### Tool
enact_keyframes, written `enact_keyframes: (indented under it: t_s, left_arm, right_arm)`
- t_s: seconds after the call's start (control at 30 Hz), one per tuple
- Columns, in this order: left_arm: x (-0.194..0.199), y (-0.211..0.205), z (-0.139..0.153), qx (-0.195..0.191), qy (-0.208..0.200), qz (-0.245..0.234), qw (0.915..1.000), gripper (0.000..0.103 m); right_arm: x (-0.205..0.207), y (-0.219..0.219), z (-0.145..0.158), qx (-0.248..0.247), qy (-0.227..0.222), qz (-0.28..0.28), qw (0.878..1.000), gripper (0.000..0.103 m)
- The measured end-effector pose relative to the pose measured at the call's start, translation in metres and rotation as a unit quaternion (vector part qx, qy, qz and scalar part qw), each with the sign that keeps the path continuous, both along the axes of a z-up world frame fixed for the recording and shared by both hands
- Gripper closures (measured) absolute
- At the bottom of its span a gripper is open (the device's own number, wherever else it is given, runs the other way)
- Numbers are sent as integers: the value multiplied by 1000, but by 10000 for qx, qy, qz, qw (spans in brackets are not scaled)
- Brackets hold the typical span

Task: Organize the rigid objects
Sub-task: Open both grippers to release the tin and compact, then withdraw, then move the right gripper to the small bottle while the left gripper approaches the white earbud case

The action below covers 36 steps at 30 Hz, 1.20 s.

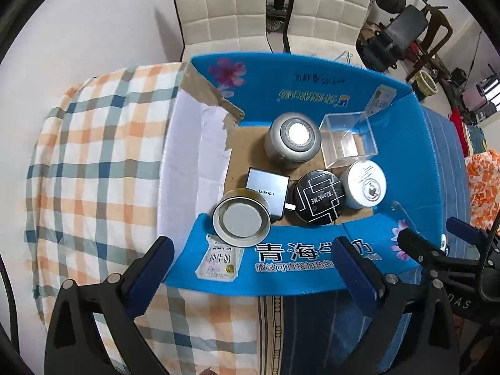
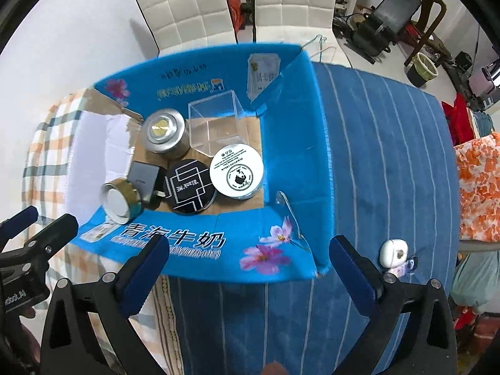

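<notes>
Left gripper [image 1: 253, 268]: matte black plastic arms, triangular cut-outs near base, round silver screws at pivots, dark blue pads on fingers [image 1: 150, 268].

Right gripper [image 2: 247, 265]: same build, black frame, silver screws, blue pads. White lettering on black body at 8 o'clock in right wrist view, partly cut off.

An open blue milk carton [image 1: 312, 256] holds six rigid items on its brown floor. At centre sits a black round tin [image 1: 318, 198] with white line markings. A white round jar [image 1: 364, 184] touches it at three o'clock; a black-and-white charger box [image 1: 267, 189] lies at nine o'clock. A tilted gold-sided tin [image 1: 242, 220] leans at eight o'clock. A silver canister [image 1: 292, 140] stands upright at eleven o'clock, a clear plastic cube [image 1: 348, 140] at one o'clock.
</notes>
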<state>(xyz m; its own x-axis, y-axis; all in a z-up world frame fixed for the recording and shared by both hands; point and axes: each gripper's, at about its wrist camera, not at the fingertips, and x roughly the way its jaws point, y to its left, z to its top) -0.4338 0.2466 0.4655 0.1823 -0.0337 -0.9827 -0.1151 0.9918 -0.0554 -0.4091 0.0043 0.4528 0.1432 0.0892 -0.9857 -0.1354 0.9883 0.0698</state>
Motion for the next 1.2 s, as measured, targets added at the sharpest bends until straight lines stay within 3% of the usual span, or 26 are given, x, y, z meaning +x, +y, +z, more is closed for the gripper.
enact_keyframes:
  t_s: [0.23, 0.37, 0.67, 0.97, 1.07, 1.2]
  left_arm:
    - [-19, -7, 42, 21, -319, 56, 9995, 0]
    - [-36, -13, 79, 73, -644, 58, 9979, 0]
    - [-65, -25, 138, 140, -1101, 9, 9938, 0]
    - [-81, -42, 158, 218, -1227, -13, 9922, 0]
    - [-82, -44, 157, 211, -1225, -11, 9922, 0]
    - [-81, -60, 151, 148, -1263, -32, 9919, 0]
  right_arm:
    - [-33, -13, 71, 203, -587, 36, 9981, 0]
    - [-54, -19, 115, 326, -922, 69, 9952, 0]
    - [-81, -24, 168, 601, -1206, 227, 9906, 0]
    - [-84, -47, 169, 768, -1207, 97, 9897, 0]
    - [-78, -69, 155, 804, -1069, -155, 9909, 0]
    - [-64, -129, 115, 827, -525, -863, 9914, 0]
